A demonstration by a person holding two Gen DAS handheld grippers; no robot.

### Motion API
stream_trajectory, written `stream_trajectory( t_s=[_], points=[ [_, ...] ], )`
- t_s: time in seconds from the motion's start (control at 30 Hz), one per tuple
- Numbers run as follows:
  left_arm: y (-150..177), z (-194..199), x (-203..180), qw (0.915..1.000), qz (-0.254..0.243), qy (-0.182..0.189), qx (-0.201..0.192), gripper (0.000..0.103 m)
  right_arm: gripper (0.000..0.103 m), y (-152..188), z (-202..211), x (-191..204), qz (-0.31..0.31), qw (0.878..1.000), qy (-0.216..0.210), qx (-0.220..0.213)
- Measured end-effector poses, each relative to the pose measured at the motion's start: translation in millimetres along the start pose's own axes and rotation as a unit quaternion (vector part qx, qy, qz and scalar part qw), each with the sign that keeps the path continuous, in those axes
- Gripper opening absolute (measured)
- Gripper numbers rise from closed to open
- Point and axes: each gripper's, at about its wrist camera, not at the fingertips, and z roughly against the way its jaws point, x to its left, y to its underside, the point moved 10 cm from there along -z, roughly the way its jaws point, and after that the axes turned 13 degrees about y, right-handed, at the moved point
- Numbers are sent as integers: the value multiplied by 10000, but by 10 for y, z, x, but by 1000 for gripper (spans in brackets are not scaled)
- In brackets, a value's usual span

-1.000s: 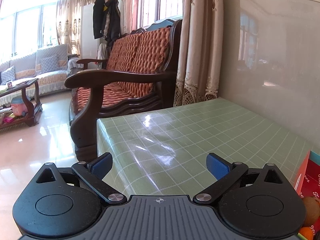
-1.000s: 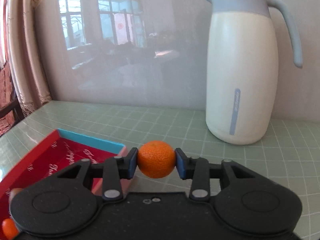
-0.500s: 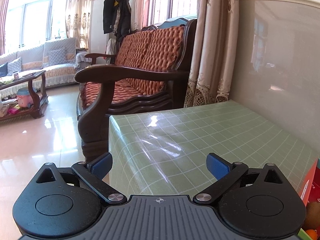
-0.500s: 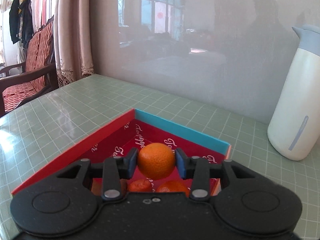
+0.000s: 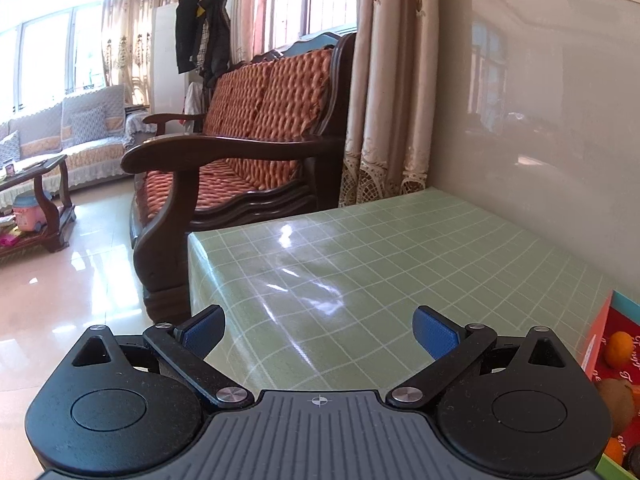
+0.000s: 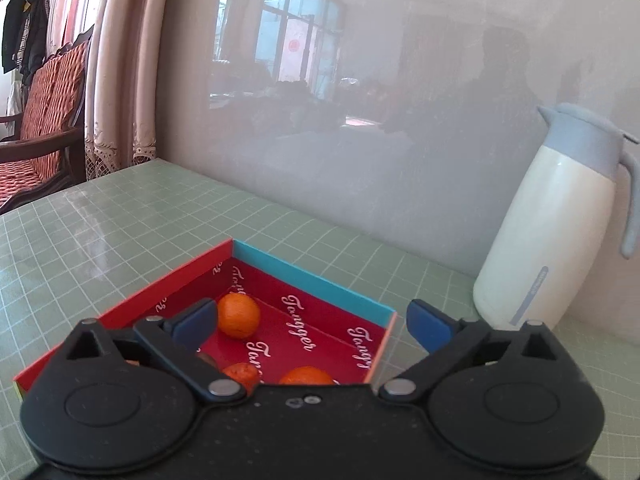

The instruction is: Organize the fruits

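Right gripper: our jaws have just been opening, now spread wide, nothing between them | orange lies in the red box on the green surface, near 2 other oranges | left gripper: our jaws released, empty, above the surface | white jug beside the box

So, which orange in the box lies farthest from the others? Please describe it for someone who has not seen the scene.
Find the red box with a blue far wall on the green checked table, left of the white jug. The orange near its far left corner lies alone; the others sit at the near end.
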Motion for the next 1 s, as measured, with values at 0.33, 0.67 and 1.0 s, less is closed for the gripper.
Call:
stream_trajectory(
  t_s=[0.33, 0.67, 1.0],
  points=[
    [125, 266, -918, 9912, -931, 922, -164, 103, 103, 449, 453, -789, -586, 9963, 615, 159],
    [453, 698, -1616, 9676, -1643, 1910, 176, 103, 103, 1185, 872, -1405, -1515, 9805, 1145, 512],
    [592, 1071, -1648, 9557, -1889, 2254, 111, 103, 103, 1314, 1164, -1380, -1625, 9766, 1359, 363]
  ],
)
